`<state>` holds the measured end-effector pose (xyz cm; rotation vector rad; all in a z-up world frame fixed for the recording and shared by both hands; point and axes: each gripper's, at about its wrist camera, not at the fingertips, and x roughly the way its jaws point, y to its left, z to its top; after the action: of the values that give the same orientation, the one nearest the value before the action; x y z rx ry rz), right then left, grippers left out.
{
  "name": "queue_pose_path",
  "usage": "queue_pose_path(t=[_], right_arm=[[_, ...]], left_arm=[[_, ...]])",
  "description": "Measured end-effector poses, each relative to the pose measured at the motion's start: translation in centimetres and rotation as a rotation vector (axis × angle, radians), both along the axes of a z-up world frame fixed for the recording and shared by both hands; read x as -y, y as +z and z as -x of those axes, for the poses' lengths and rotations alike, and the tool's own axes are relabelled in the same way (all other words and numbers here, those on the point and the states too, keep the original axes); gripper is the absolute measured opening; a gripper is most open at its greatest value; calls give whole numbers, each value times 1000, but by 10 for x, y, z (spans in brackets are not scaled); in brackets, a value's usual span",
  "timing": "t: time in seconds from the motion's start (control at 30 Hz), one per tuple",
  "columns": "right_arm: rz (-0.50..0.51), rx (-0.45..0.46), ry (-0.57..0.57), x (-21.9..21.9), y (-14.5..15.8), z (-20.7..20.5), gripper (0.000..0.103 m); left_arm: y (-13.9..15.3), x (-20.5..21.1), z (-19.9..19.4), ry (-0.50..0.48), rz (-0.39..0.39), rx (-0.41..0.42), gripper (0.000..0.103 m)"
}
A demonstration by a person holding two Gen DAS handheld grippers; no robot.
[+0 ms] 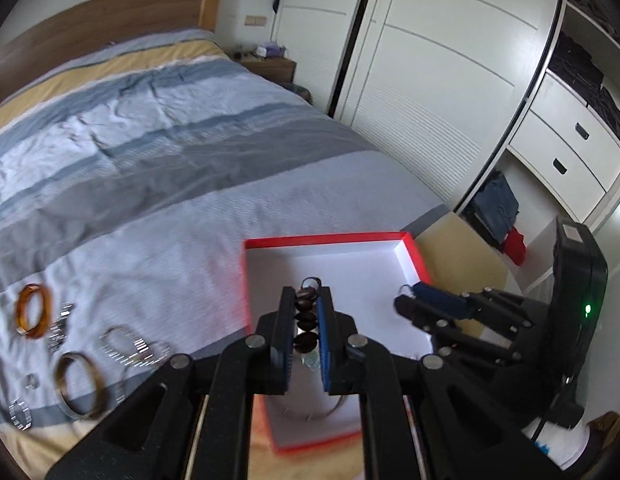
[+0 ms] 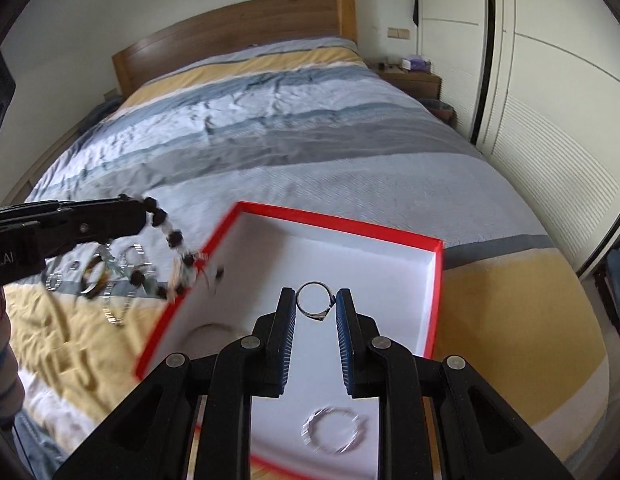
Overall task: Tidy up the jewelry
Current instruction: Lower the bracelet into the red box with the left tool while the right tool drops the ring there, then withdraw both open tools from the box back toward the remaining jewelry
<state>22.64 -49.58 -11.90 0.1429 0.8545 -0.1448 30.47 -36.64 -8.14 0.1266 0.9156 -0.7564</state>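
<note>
A red-rimmed white box [image 1: 414, 256] lies on the bed; it also shows in the right wrist view [image 2: 438, 280]. My left gripper [image 1: 308, 300] is shut on a dark beaded bracelet [image 1: 306, 322] above the box; the bracelet dangles from it in the right wrist view [image 2: 174, 240]. My right gripper [image 2: 316, 300] is shut on a silver ring [image 2: 314, 302] over the box; it shows from the side in the left wrist view [image 1: 406, 296]. A silver bracelet [image 2: 334, 430] lies in the box.
Loose jewelry lies on the blanket left of the box: an amber bangle [image 1: 33, 311], a brown bangle [image 1: 80, 386], silver link bracelets [image 1: 130, 346]. The bed's edge and a white wardrobe [image 1: 430, 80] are to the right.
</note>
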Motion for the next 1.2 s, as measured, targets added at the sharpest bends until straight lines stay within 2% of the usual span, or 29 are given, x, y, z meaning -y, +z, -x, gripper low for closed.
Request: queue_pose_path(t=[0.17,0.27,0.4,0.5,0.6,0.63,0.8,0.93,1.2], right_arm=[[-4,-67,1,11,-36,-21,20],[-3,-117,7,12,-56,-27,20],[29,-134,23,6,-65,-26,21],[25,-129,6,8,-65,-24,22],[46,-133,-6,6,-59,-19,31],[44,-130,-10,6,-56,-17,31],[54,-99,-31,3,-24,3,31],[54,-61,-21,-13,6,22,31],[20,5,20,-70,55,57,31]], left_arm=[[-57,28,-17,6,-83,-74,9],[-91,28,-21,8,-139,-112,9],[-103,27,-15,-12,-152,-105,10],[-100,27,-11,-25,-141,-102,11],[-90,21,-8,-23,-129,-95,11],[-86,18,-7,-23,-121,-93,11],[-54,-4,9,-15,-77,-72,12],[-31,-32,26,4,-59,-44,12],[13,-119,66,120,-91,20,12]])
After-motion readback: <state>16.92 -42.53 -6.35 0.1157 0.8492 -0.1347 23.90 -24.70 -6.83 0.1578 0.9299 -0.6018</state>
